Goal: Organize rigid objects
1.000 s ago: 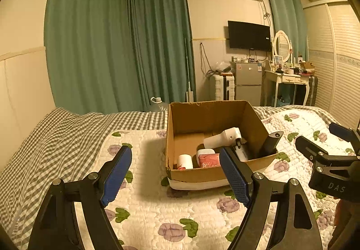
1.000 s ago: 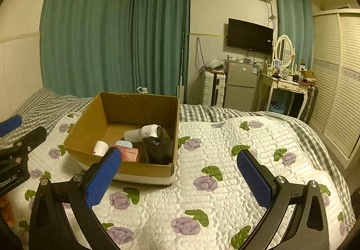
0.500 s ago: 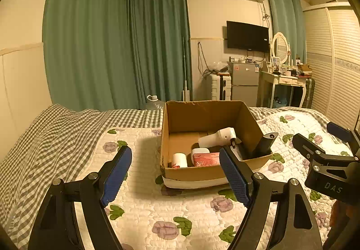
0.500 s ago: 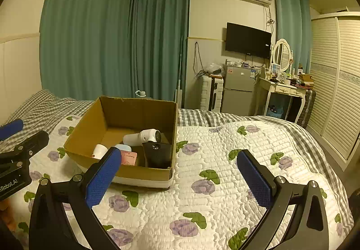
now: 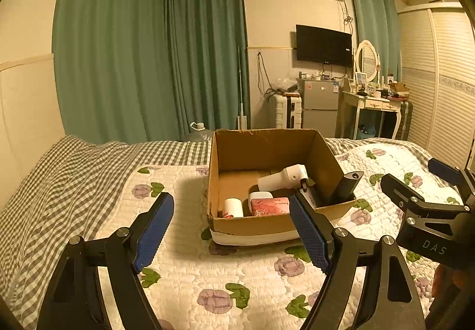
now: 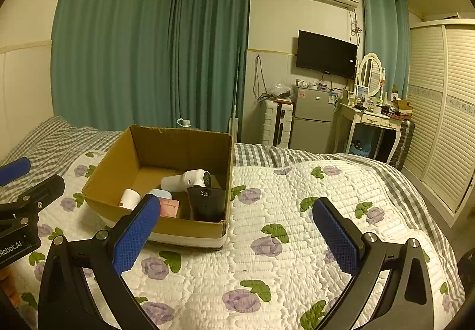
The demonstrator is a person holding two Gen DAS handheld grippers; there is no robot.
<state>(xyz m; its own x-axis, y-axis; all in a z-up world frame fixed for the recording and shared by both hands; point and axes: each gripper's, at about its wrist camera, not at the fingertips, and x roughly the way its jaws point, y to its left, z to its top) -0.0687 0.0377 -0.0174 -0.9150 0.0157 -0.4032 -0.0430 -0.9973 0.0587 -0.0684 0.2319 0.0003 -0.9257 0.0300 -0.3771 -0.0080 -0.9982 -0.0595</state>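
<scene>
An open cardboard box [image 5: 237,152] [image 6: 181,146] sits on the flowered quilt. Inside lie a white hair dryer [image 5: 282,178] [image 6: 187,180], a white cup [image 5: 233,208] [image 6: 130,198], a pink packet [image 5: 268,206] [image 6: 169,206], a pale blue-white case [image 5: 259,196] [image 6: 160,193] and a black device [image 5: 346,184] [image 6: 206,201] leaning in the right corner. My left gripper [image 5: 230,229] hangs open in front of the box, holding nothing. My right gripper [image 6: 237,229] is open too, empty, to the box's right. Each gripper shows at the edge of the other's view.
The bed's quilt [image 6: 297,241] stretches to the right, with a checked blanket [image 5: 59,181] on the left. Beyond the bed stand green curtains [image 5: 148,63], a suitcase [image 6: 277,125], a small fridge [image 6: 311,119], a dressing table [image 6: 371,119] and a slatted wardrobe [image 6: 445,122].
Both grippers have drawn back and risen slightly from the box, so it looks smaller and lower. Both stay open and empty; the box contents have not moved.
</scene>
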